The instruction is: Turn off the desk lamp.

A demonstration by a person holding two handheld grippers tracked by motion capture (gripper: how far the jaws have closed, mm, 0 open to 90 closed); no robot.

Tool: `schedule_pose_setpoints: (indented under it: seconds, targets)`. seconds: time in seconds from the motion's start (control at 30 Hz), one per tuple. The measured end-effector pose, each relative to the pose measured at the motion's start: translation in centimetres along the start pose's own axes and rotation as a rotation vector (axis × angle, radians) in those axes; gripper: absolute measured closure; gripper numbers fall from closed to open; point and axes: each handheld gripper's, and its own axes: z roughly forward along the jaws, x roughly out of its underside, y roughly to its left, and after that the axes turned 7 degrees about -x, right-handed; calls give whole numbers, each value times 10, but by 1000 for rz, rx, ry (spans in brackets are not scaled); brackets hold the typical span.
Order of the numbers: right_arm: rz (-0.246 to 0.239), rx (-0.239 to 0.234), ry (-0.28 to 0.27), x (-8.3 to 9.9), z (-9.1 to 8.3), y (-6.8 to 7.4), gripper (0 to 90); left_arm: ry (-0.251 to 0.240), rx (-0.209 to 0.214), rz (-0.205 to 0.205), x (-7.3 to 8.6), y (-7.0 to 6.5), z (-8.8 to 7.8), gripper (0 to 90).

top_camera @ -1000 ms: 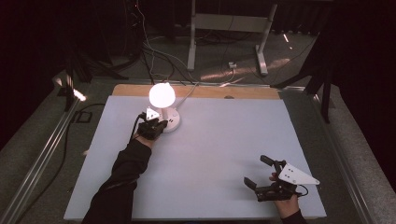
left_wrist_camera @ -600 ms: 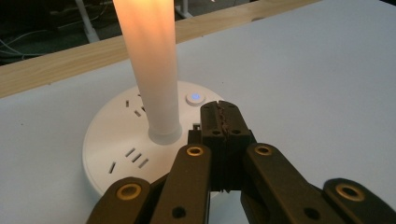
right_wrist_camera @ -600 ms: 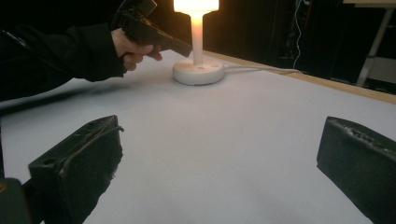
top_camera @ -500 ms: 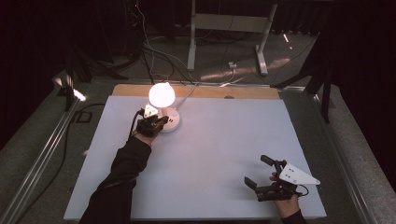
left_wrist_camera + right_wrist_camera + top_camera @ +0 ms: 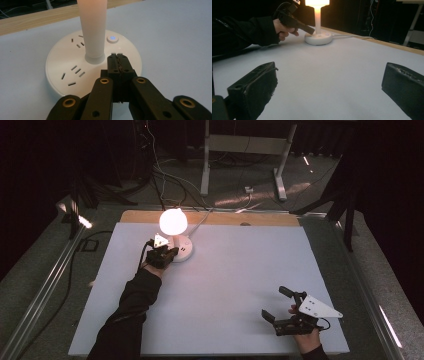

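Observation:
A lit table lamp with a glowing white globe (image 5: 173, 221) stands on a round white base (image 5: 184, 251) near the table's far left. The base (image 5: 75, 67) carries several sockets and a round button (image 5: 112, 38) lit blue. My left gripper (image 5: 117, 56) is shut with nothing between its jaws. Its tips sit low over the base, just right of the stem (image 5: 92, 27) and short of the button. Whether they touch the base I cannot tell. In the high view my left gripper (image 5: 169, 254) is at the base's left side. My right gripper (image 5: 275, 303) rests open near the front right edge.
A white sheet (image 5: 225, 285) covers the table, with a wooden strip (image 5: 270, 219) along its far edge. The lamp's white cable (image 5: 352, 36) trails off the back. A metal stand (image 5: 240, 150) and loose cables lie on the floor beyond.

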Motion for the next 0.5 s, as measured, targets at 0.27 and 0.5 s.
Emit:
schedule_pose_setpoints:
  seconds: [0.27,0.5]
  targets:
    - [1,2,1,0,0,0,0,12,-3,4,1,-1,2,900]
    - [0,-2,7,0,1,1,0,13,-20,32,1,-3,3,900]
